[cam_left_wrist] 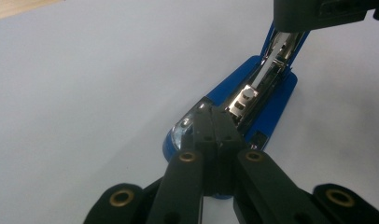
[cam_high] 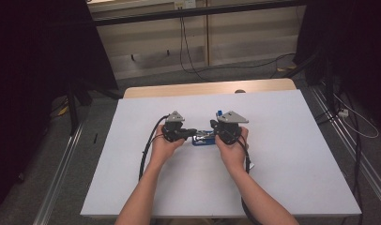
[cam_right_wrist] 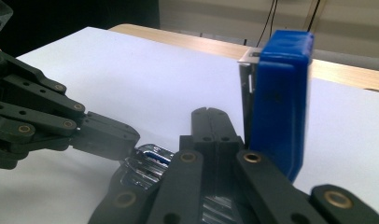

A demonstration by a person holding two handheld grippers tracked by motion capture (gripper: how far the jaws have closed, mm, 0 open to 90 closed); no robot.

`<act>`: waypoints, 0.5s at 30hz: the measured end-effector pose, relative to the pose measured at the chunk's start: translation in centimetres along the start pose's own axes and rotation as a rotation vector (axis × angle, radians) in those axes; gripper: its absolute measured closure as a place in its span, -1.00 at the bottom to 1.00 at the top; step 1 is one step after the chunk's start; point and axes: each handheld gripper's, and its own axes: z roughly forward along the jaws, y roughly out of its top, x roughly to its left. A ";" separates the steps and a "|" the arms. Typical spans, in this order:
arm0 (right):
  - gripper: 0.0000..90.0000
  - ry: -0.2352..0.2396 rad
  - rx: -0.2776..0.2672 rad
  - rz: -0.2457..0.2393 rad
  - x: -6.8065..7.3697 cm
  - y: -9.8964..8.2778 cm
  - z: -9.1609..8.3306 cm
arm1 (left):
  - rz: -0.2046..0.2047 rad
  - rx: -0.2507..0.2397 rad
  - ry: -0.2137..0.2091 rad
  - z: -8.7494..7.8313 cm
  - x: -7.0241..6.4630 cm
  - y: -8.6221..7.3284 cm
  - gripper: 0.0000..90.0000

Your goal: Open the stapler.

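A white table (cam_high: 282, 154) bears a blue stapler (cam_left_wrist: 271, 100) at its middle, lid swung upright, metal magazine exposed. The left gripper (cam_left_wrist: 211, 114), jaws pressed together, rests its tips on the stapler's clear front end. The right gripper (cam_right_wrist: 211, 116), jaws likewise together, sits over the magazine beside the raised lid (cam_right_wrist: 278, 98)

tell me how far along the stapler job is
Done: the blue stapler lies on the white table with its lid swung upright, the metal track exposed. In hand: the left gripper, shut, presses on the stapler's front end; the right gripper, shut, sits beside the lid. Left: probably loading staples and closing the lid; no staples visible.
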 end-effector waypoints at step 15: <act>1.00 -0.092 0.008 0.035 -3.2 -1.3 -1.1 | 0.017 0.017 0.018 0.0 -0.3 0.2 1.00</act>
